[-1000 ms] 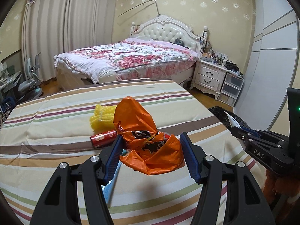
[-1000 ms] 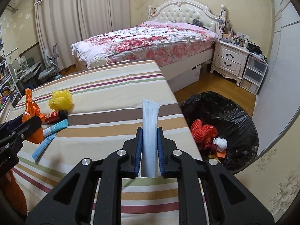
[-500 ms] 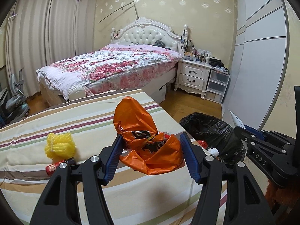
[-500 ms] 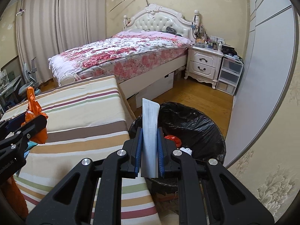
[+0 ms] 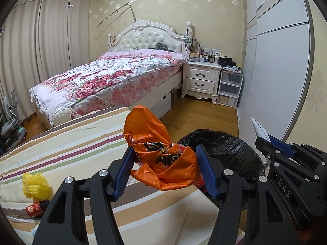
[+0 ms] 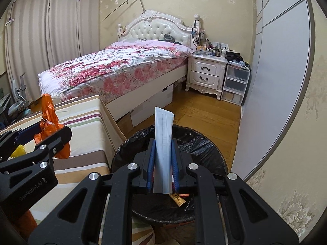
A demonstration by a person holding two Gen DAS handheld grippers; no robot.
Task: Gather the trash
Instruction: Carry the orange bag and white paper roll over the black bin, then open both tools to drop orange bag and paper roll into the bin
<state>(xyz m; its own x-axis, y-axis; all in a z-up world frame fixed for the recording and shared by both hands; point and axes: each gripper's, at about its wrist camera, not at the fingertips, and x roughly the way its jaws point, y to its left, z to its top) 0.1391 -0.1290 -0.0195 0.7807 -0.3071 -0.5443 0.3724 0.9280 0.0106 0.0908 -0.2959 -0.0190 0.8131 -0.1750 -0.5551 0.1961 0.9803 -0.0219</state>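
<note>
My left gripper (image 5: 163,169) is shut on a crumpled orange snack bag (image 5: 161,159) and holds it above the striped table's right edge, next to the bin. My right gripper (image 6: 162,163) is shut on a flat white tube (image 6: 163,140) and holds it upright over the black-lined trash bin (image 6: 206,149). The bin also shows in the left wrist view (image 5: 229,151), with the right gripper (image 5: 263,140) beside it. The orange bag shows at the left of the right wrist view (image 6: 51,126). Some trash lies in the bin's bottom (image 6: 177,198).
A yellow foam net (image 5: 35,185) and a small red bottle (image 5: 36,208) lie on the striped table (image 5: 71,143) at the left. A bed (image 5: 114,75), a nightstand (image 5: 202,79) and plastic drawers (image 5: 230,87) stand behind. A wardrobe wall (image 6: 276,81) is at the right.
Both grippers swung right from over the table toward the bin, each still holding its item. The right gripper with the tube now hangs over the bin's opening.
</note>
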